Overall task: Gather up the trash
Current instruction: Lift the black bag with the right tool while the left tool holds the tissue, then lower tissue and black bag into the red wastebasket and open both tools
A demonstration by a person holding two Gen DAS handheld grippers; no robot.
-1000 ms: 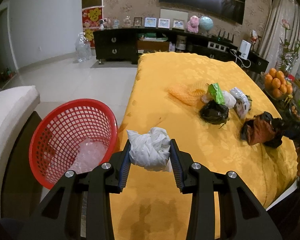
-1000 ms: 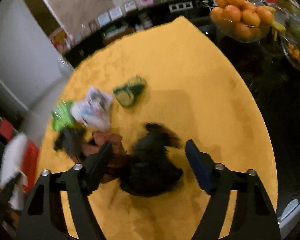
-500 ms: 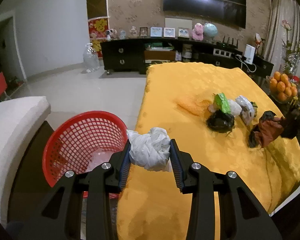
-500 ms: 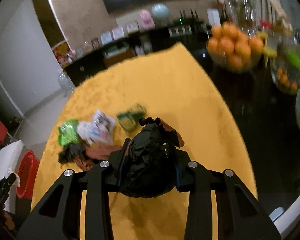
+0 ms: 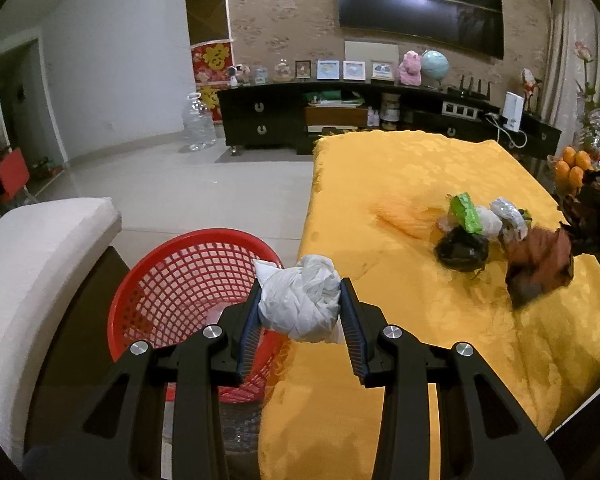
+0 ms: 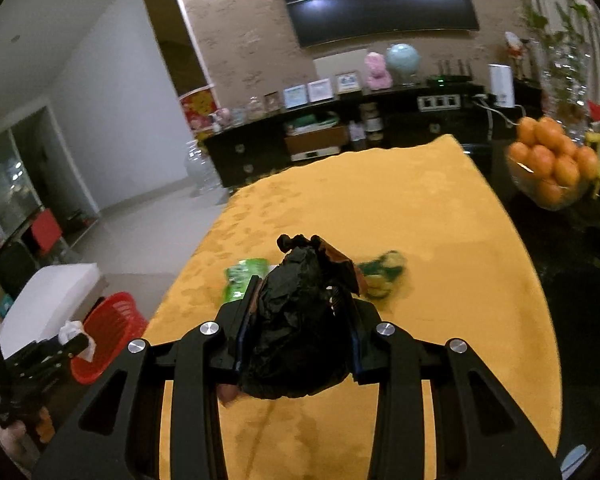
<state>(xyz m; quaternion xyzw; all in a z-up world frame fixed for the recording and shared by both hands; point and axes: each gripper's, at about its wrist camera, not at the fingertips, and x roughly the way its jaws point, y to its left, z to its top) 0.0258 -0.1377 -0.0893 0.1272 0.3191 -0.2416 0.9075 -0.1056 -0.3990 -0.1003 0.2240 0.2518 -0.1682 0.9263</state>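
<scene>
My left gripper [image 5: 300, 312] is shut on a crumpled white bag [image 5: 300, 304], held over the gap between the yellow table [image 5: 400, 168] and the red mesh basket [image 5: 180, 280] on the floor. My right gripper [image 6: 300, 312] is shut on a black crumpled bag [image 6: 300, 320] with a brown scrap [image 6: 340, 260] clinging to it, lifted above the table [image 6: 380, 200]. Left on the cloth are a green wrapper [image 5: 466, 212], a small black bag [image 5: 462, 248], white wrappers [image 5: 508, 216] and a green-yellow packet [image 6: 384, 272]. In the left wrist view the right gripper's brown-black load [image 5: 540, 264] hangs at the right.
A white padded seat [image 5: 32, 248] stands left of the basket. A bowl of oranges [image 6: 552, 168] and glassware sit on the dark surface right of the table. A dark sideboard [image 5: 340, 120] lines the far wall, with a water jug [image 5: 198, 128] on the floor.
My right gripper closed on the black bag and lifted it off the table, tilting up. The left gripper kept its hold on the white bag and tilted up slightly.
</scene>
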